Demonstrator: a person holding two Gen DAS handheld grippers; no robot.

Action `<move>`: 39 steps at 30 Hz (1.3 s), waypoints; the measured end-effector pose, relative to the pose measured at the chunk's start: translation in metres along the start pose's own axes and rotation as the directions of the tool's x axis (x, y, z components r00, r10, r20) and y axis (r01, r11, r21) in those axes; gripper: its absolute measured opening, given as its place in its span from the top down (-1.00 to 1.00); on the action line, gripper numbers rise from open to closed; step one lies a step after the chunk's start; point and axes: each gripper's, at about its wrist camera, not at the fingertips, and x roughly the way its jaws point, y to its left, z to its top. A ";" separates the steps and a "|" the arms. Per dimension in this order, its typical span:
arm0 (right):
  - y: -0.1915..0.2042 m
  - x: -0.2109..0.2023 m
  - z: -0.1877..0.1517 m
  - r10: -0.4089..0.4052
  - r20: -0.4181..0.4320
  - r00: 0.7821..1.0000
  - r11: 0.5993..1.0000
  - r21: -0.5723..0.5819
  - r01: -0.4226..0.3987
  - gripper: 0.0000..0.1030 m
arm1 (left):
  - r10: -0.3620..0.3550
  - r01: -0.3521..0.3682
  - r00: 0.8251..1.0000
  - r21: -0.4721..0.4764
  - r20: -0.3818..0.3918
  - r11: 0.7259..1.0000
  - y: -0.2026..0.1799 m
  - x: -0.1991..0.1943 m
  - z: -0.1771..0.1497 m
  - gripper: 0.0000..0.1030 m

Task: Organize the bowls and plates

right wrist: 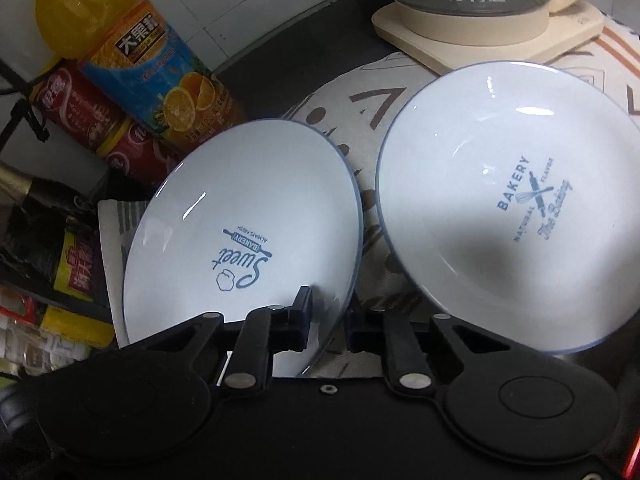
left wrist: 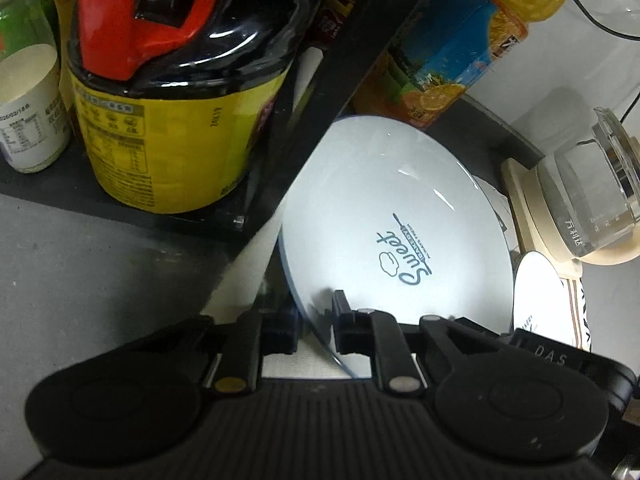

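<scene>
My left gripper (left wrist: 316, 332) is shut on the near rim of a white plate printed "Sweet" (left wrist: 396, 216), held tilted beside a black rack post. My right gripper (right wrist: 326, 326) is shut on the rim of another white "Sweet" plate (right wrist: 244, 240), also tilted up. A third white plate printed "BAKERY" (right wrist: 516, 204) lies to the right of it on a patterned cloth (right wrist: 360, 92). The edge of a white plate (left wrist: 540, 296) also shows at the right in the left wrist view.
A black rack (left wrist: 328, 80) holds a large dark bottle with a yellow label (left wrist: 176, 128), a white jar (left wrist: 28, 108) and an orange juice bottle (right wrist: 152, 64). Red cans (right wrist: 96, 120) lie by it. A glass kettle on a cream base (right wrist: 472, 8) stands behind the plates.
</scene>
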 end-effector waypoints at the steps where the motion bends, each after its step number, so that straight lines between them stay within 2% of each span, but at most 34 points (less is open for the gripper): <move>1: 0.003 -0.002 -0.001 -0.011 0.006 1.000 1.000 -0.021 0.012 0.69 | 0.000 0.000 1.000 0.000 0.001 1.000 -0.001 -0.001 0.000 0.72; 6: 0.012 -0.019 -0.009 -0.012 0.060 0.998 0.995 -0.096 0.018 0.73 | 0.008 -0.009 0.999 0.033 0.033 0.999 -0.011 -0.011 -0.001 0.72; 17: 0.003 -0.055 -0.020 0.019 0.093 0.995 0.993 -0.121 -0.008 0.73 | 0.011 -0.011 0.998 0.009 0.056 1.000 -0.024 -0.043 -0.034 0.71; 20: -0.001 -0.067 -0.022 0.040 0.080 0.996 0.996 -0.089 -0.033 0.71 | 0.014 -0.014 0.998 0.001 0.068 1.000 -0.026 -0.055 -0.043 0.71; 39: -0.014 -0.119 -0.068 0.141 0.063 0.988 0.969 -0.212 -0.125 0.70 | 0.076 -0.064 0.987 -0.086 0.138 0.994 -0.029 -0.122 -0.115 0.71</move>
